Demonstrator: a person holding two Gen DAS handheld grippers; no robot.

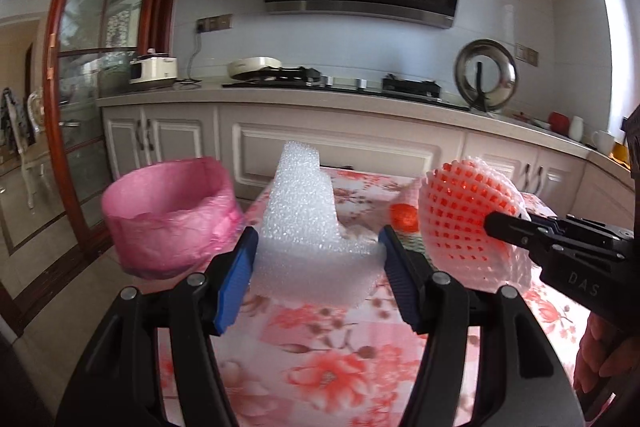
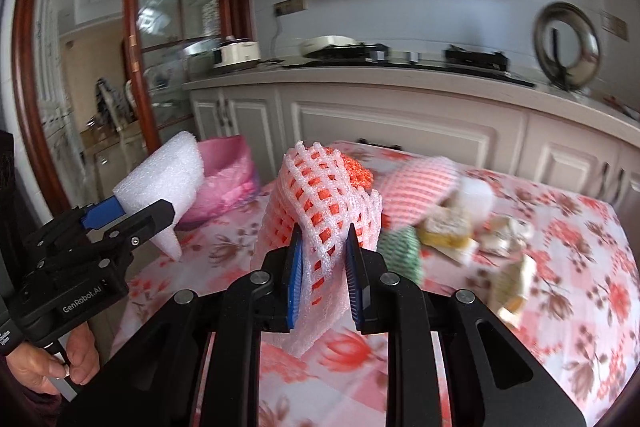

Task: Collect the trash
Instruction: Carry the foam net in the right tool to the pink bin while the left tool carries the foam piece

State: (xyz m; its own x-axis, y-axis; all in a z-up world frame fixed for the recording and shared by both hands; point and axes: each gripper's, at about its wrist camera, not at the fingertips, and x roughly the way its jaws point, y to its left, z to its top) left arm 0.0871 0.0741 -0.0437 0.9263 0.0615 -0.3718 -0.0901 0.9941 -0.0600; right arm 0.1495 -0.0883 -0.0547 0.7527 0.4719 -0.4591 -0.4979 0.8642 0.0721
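Observation:
My left gripper (image 1: 318, 267) is shut on a white foam sheet (image 1: 308, 219) and holds it above the floral table (image 1: 320, 367). It shows at the left in the right wrist view (image 2: 164, 183). My right gripper (image 2: 324, 267) is shut on a pink foam fruit net (image 2: 324, 199), lifted over the table; the net also shows in the left wrist view (image 1: 464, 211). A bin with a pink bag liner (image 1: 168, 215) stands off the table's left edge, also seen in the right wrist view (image 2: 226, 183).
More trash lies on the table at the right: another pink net (image 2: 420, 187), a green net (image 2: 400, 251), an orange mesh ball (image 2: 356, 167) and paper scraps (image 2: 472, 231). Kitchen cabinets (image 1: 340, 147) and a counter run behind the table.

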